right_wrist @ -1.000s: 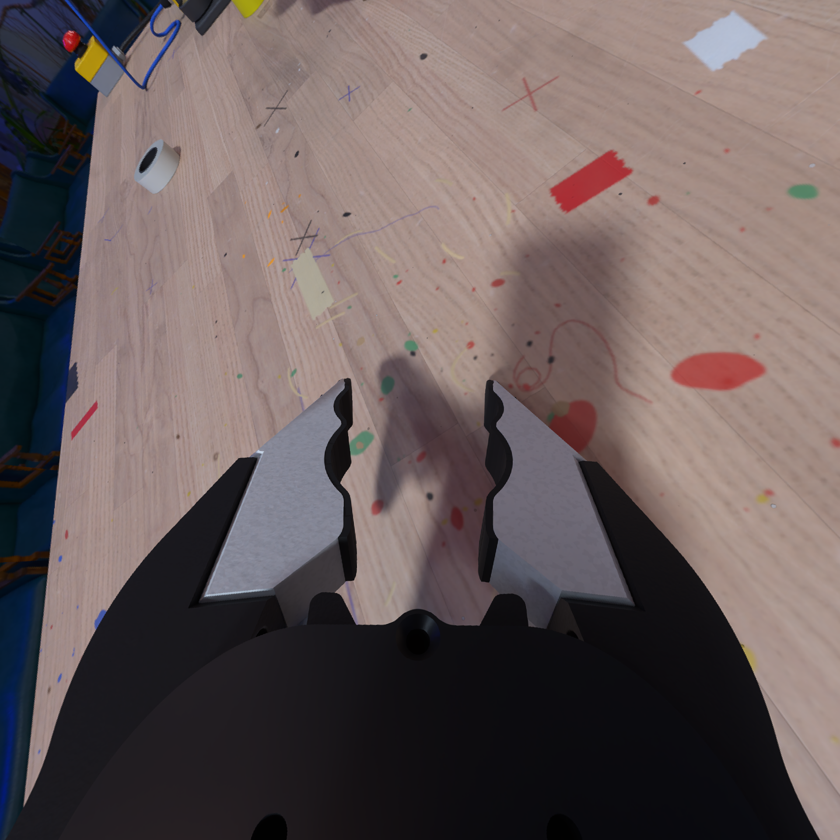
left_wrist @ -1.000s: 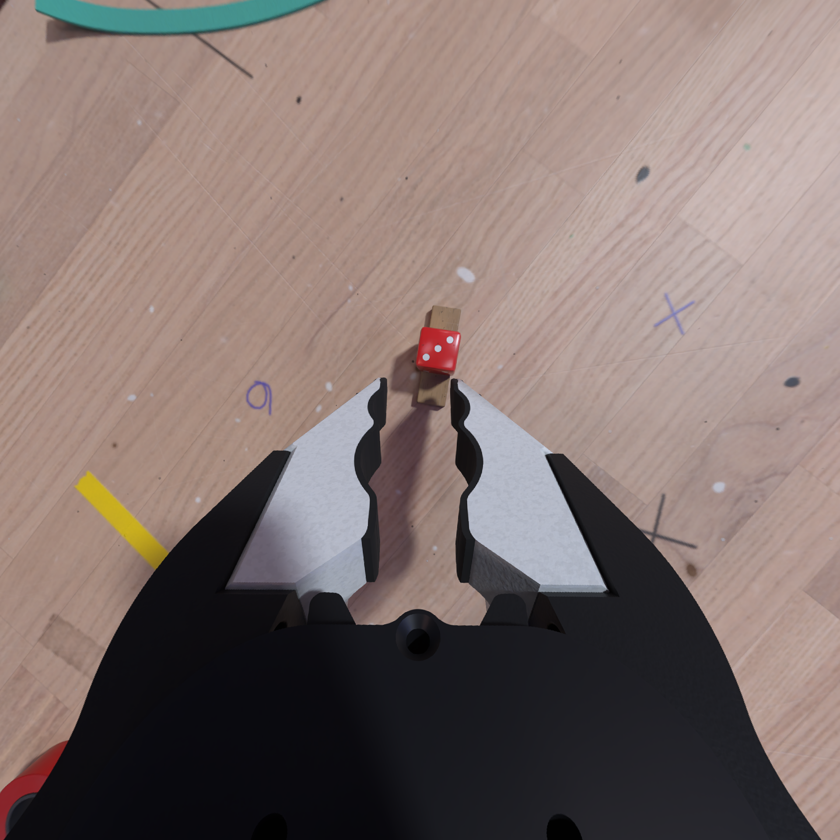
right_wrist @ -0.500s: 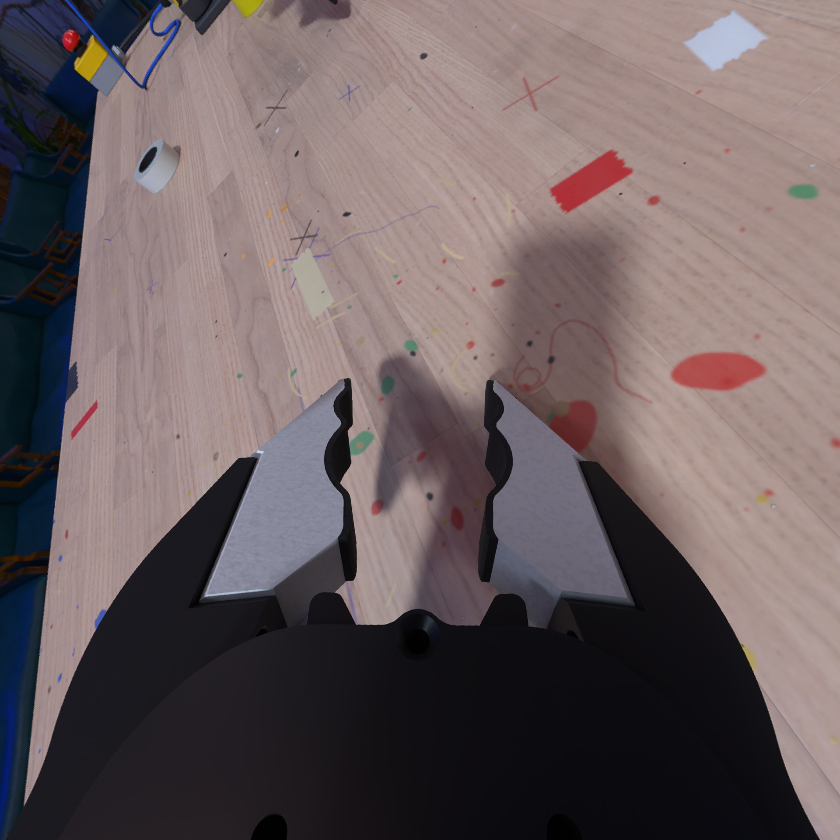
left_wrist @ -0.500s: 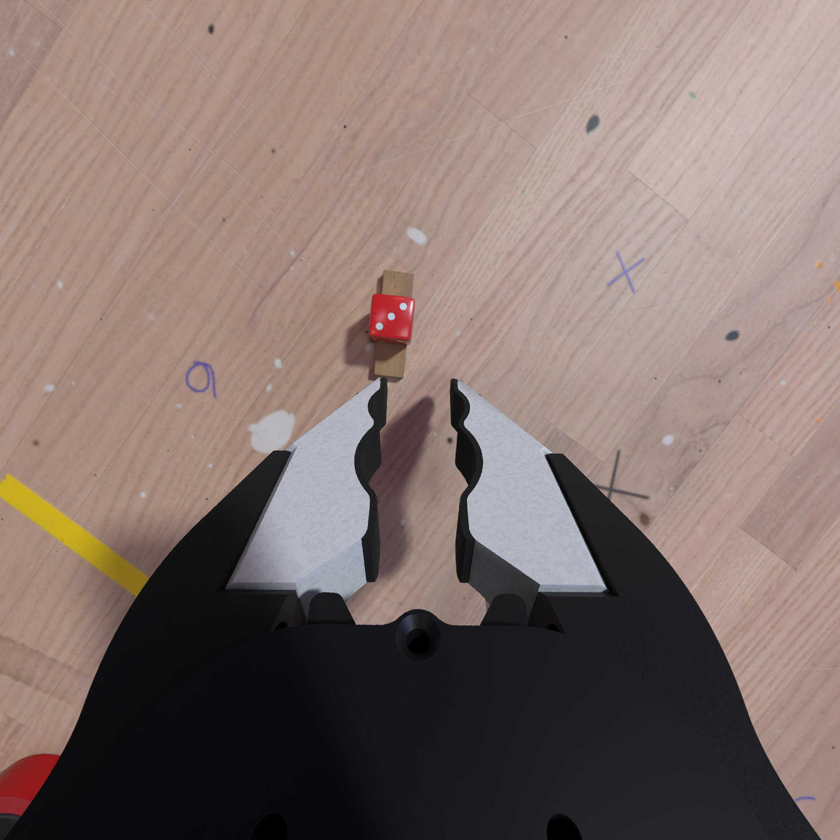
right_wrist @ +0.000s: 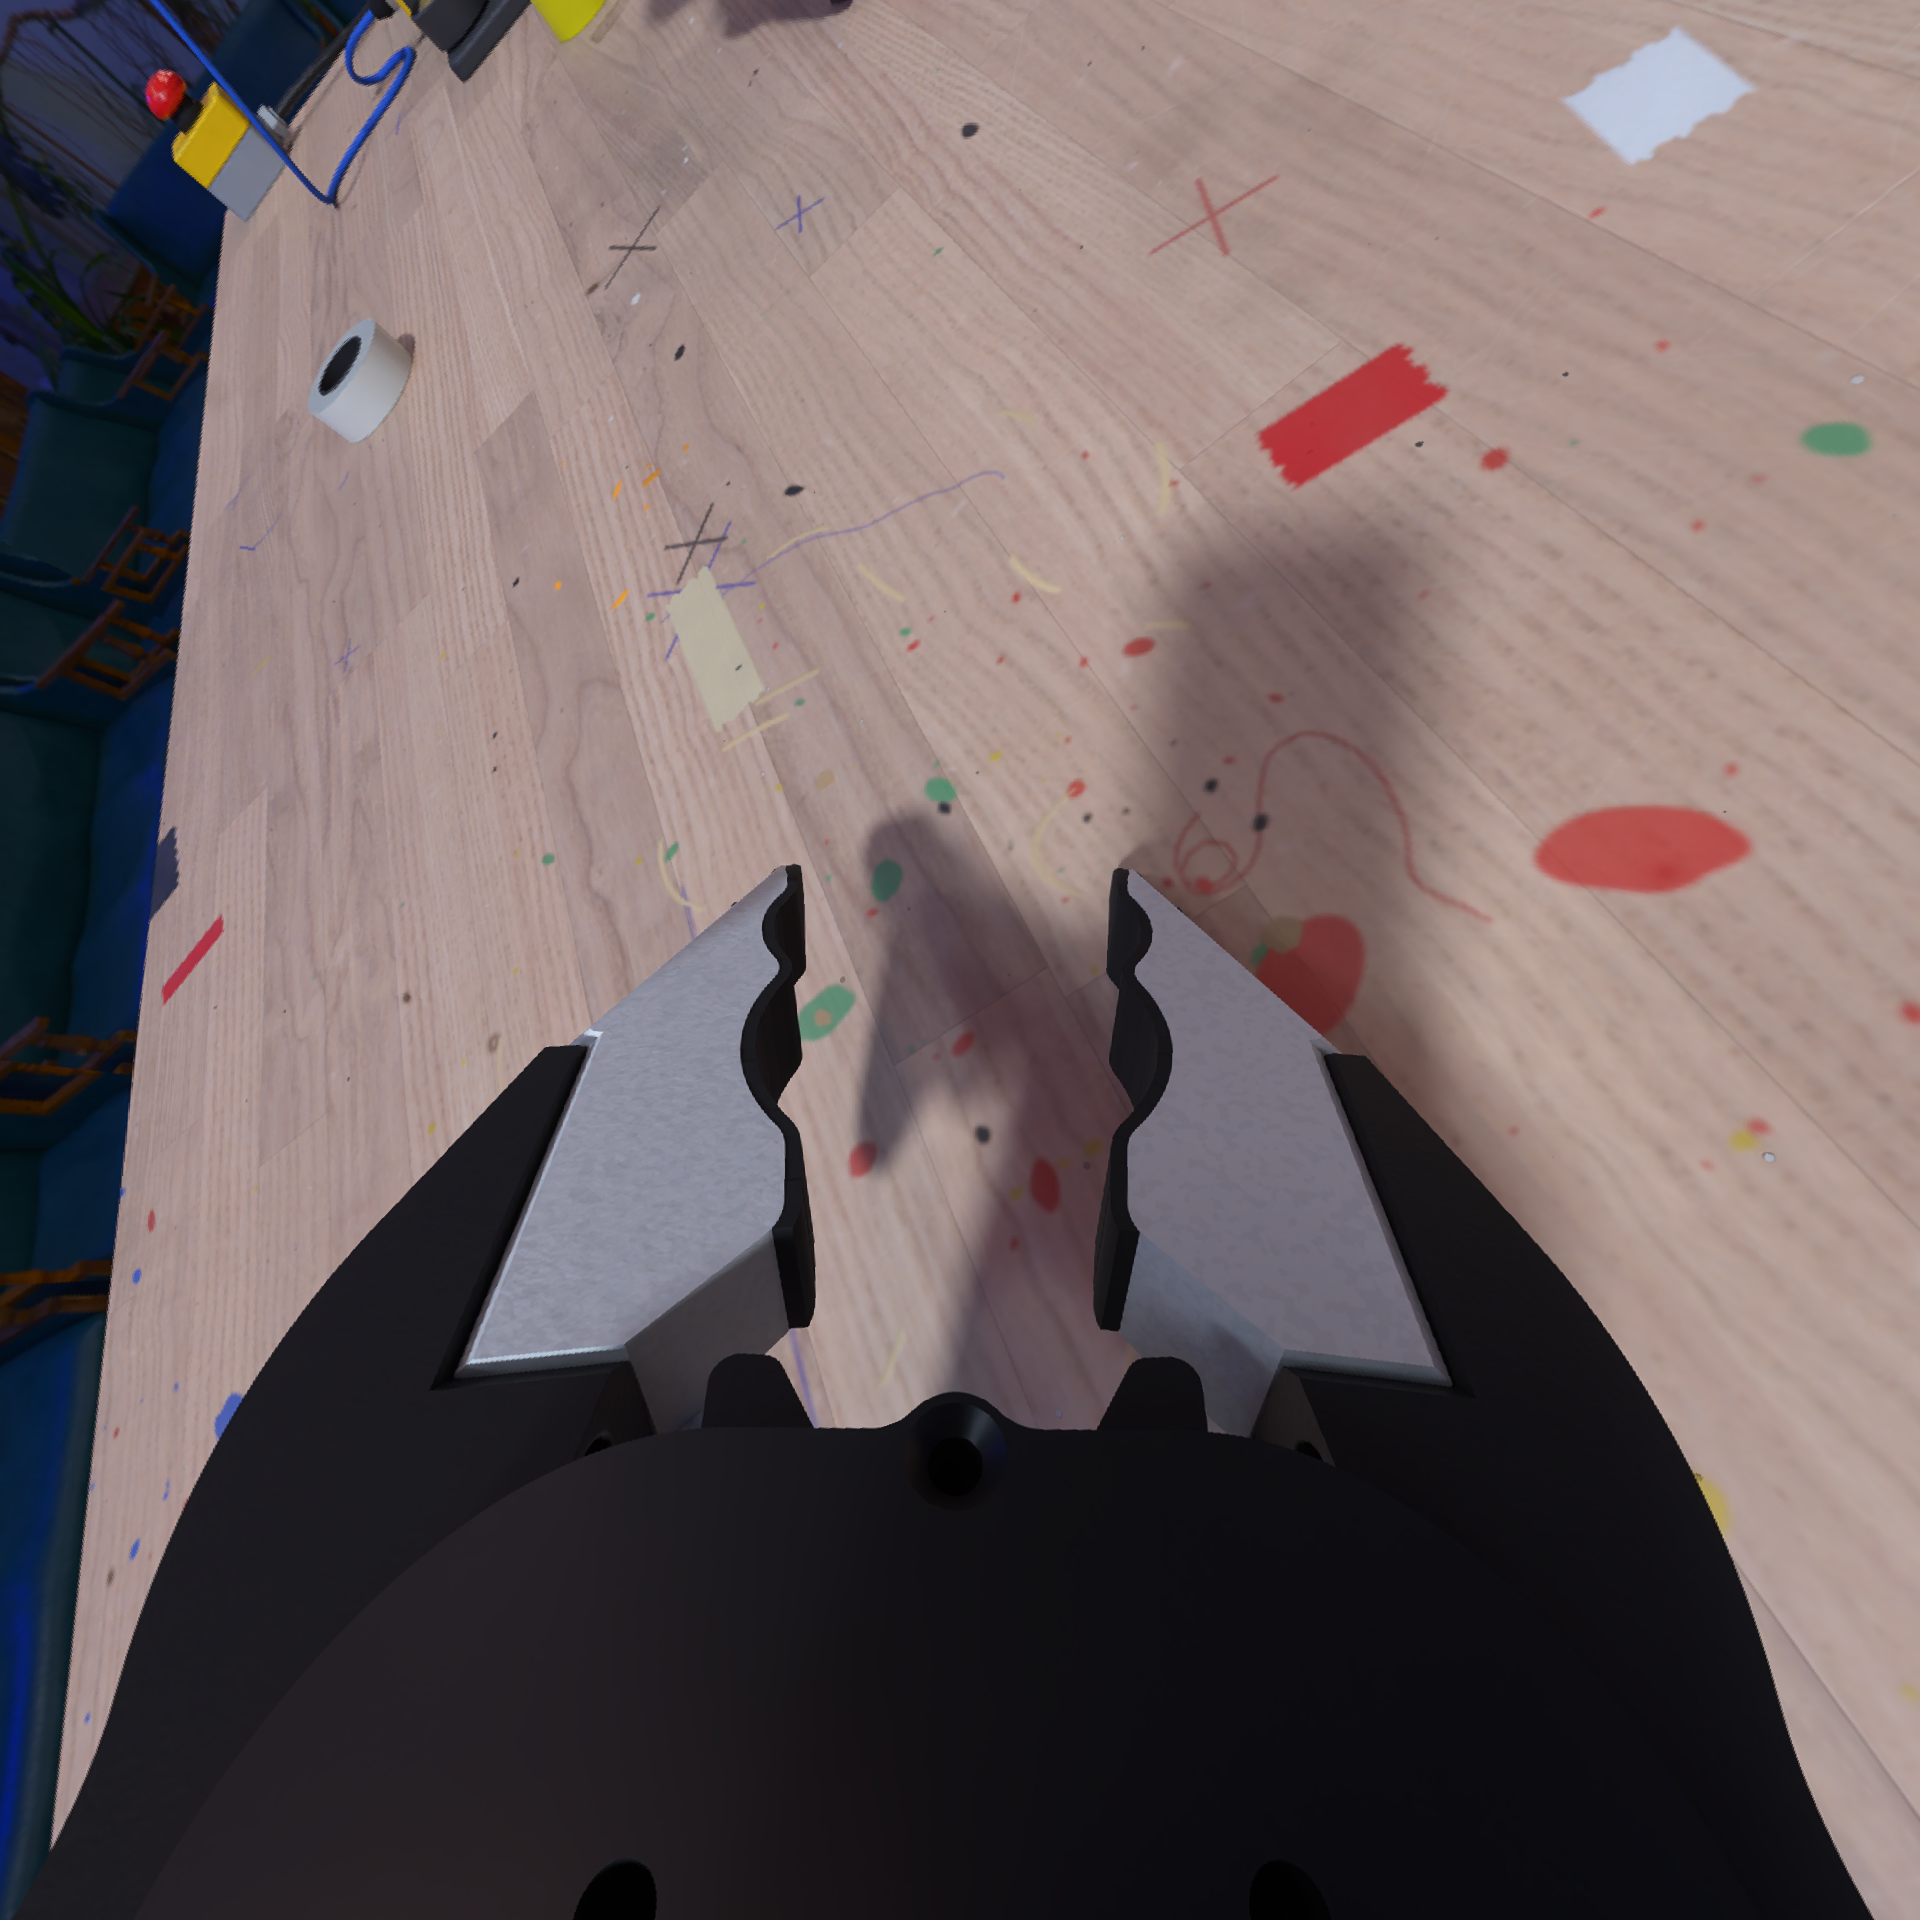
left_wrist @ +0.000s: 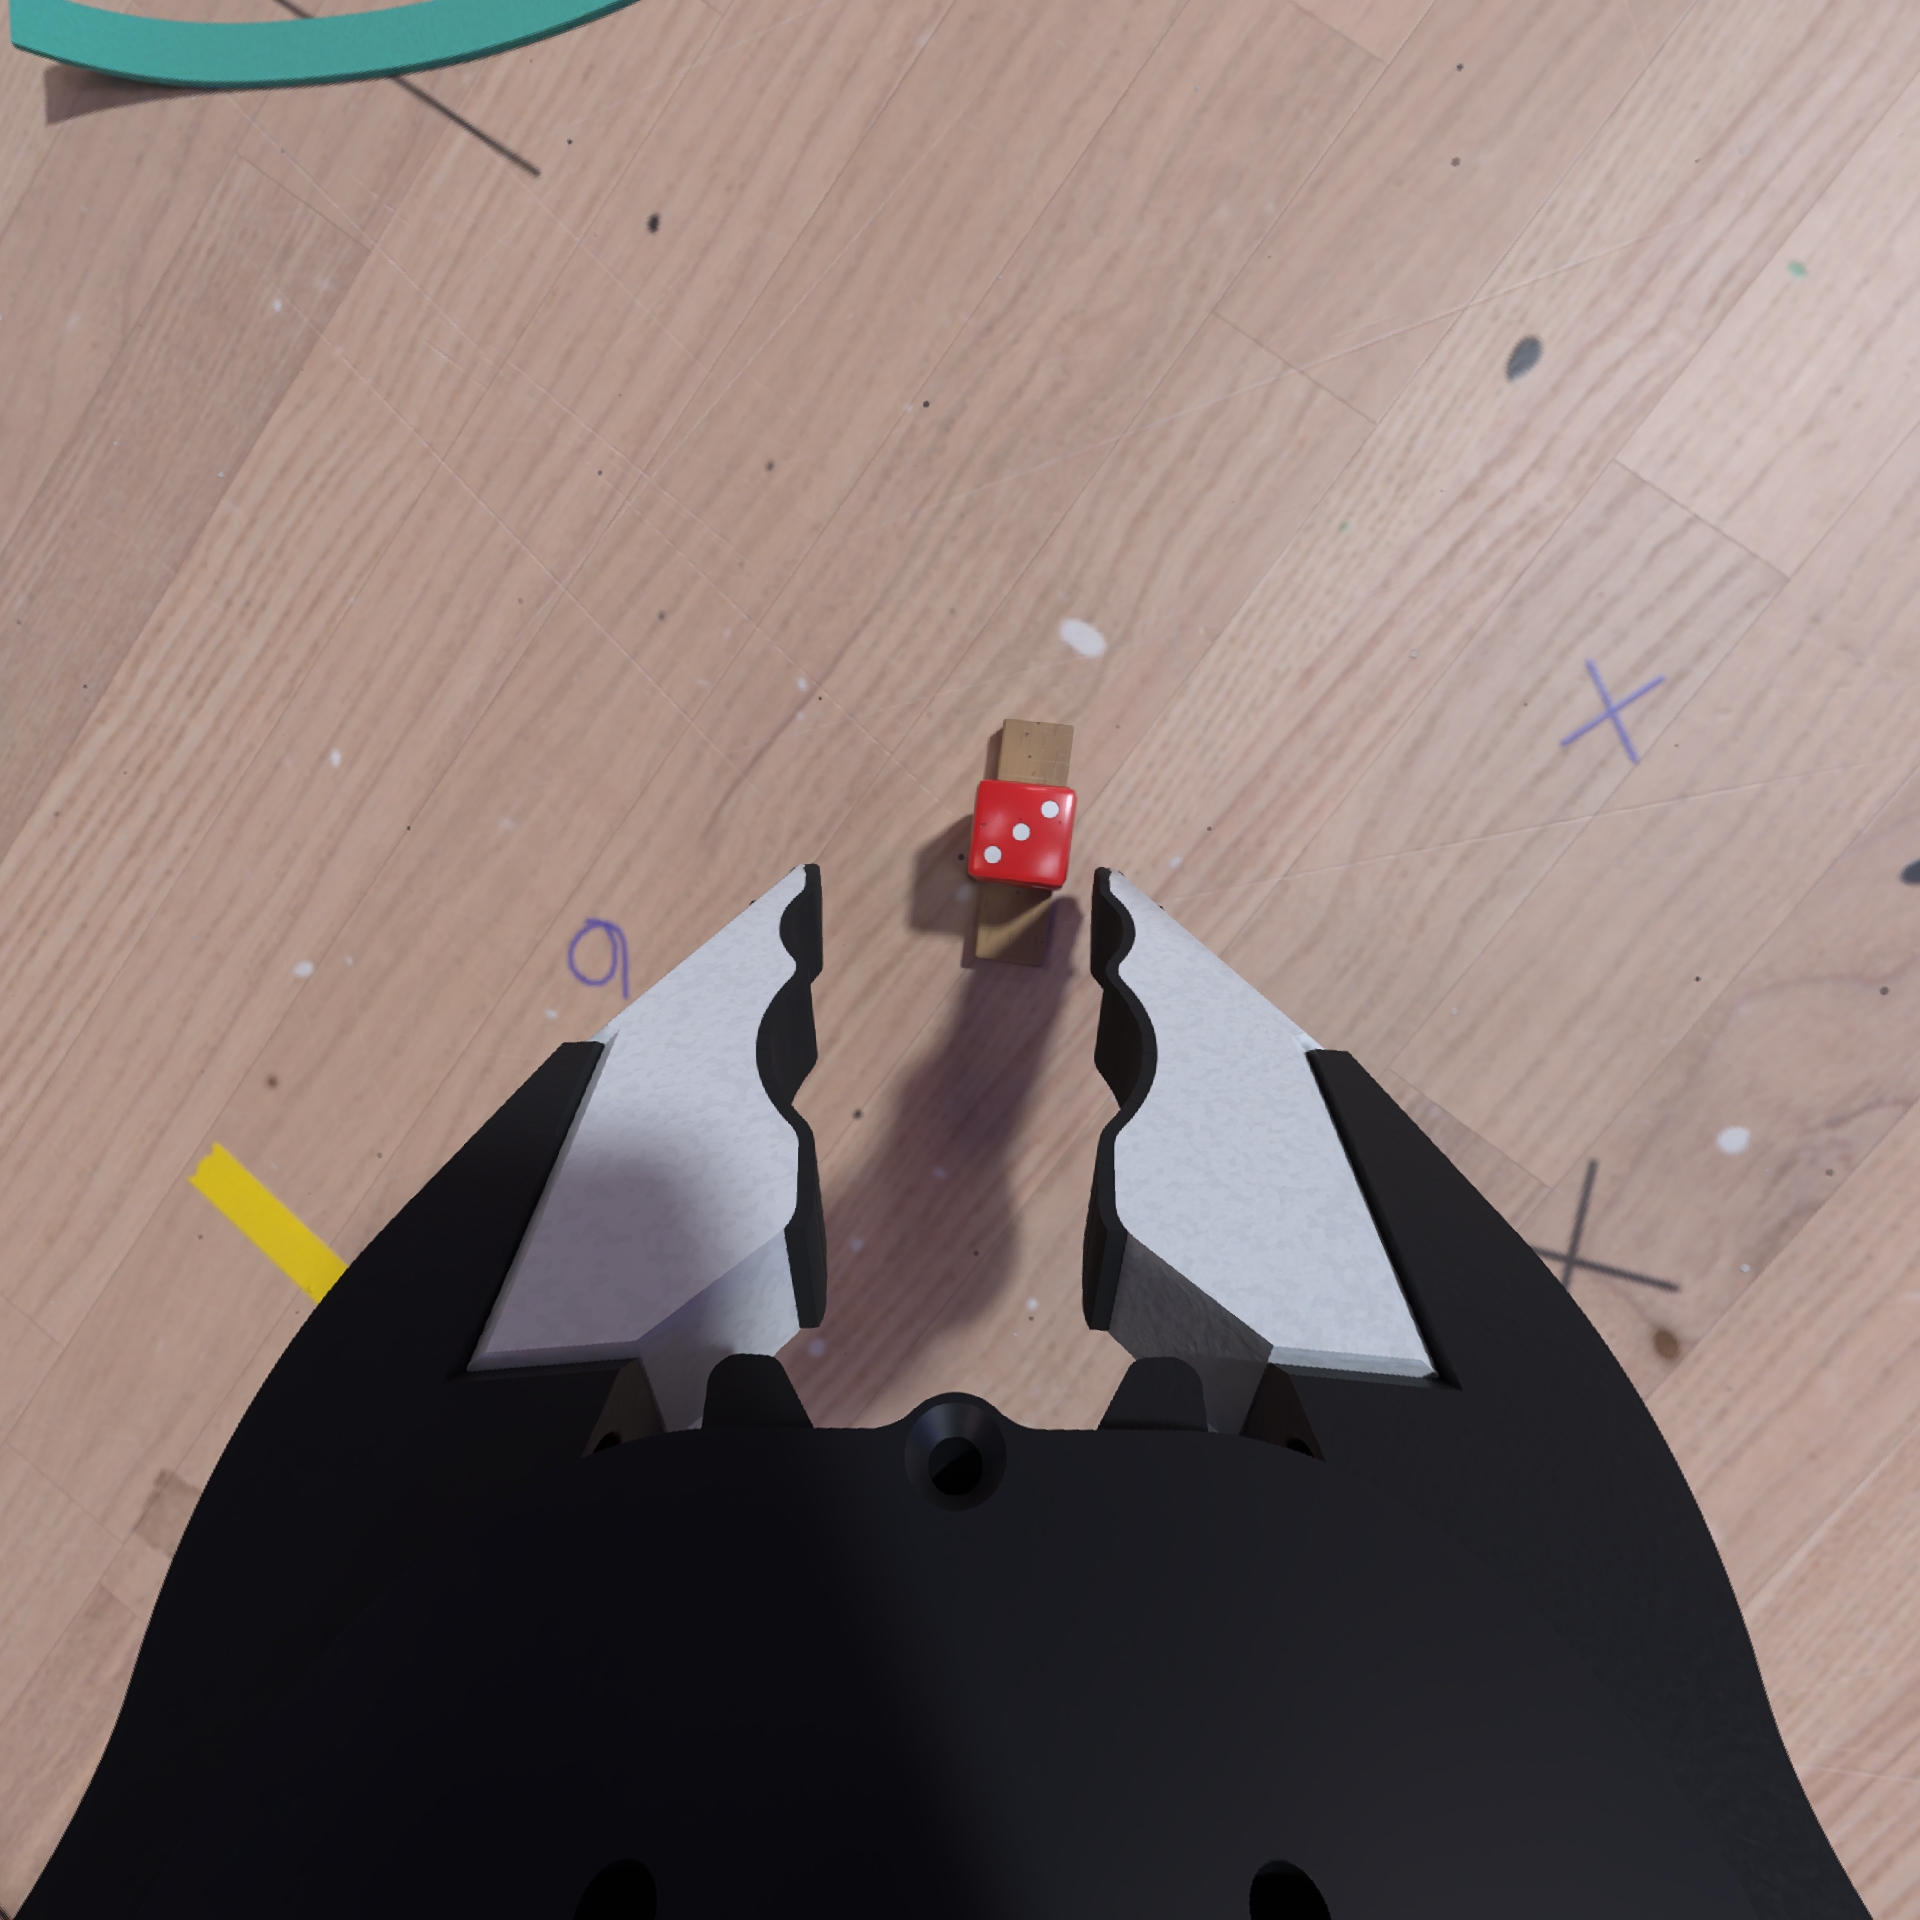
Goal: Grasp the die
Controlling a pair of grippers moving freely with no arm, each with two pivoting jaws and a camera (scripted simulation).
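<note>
Red die [left_wrist: 1021,834] just ahead of the left gripper's [left_wrist: 954,871] parted fingers [left_wrist: 1110,904].

- The die [left_wrist: 1021,834] looks like shiny, smooth red plastic.
- The brown tape strip [left_wrist: 1035,748] under it looks dull.
- The table [left_wrist: 1351,520] is pale wood, matt.
- At 10 o'clock, the white tape roll [right_wrist: 361,379] looks papery.

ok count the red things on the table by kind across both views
red die: 1
red tape strip: 1
red paint blotch: 1
red button on the yellow box: 1
total: 4, leaving out small specks
</note>
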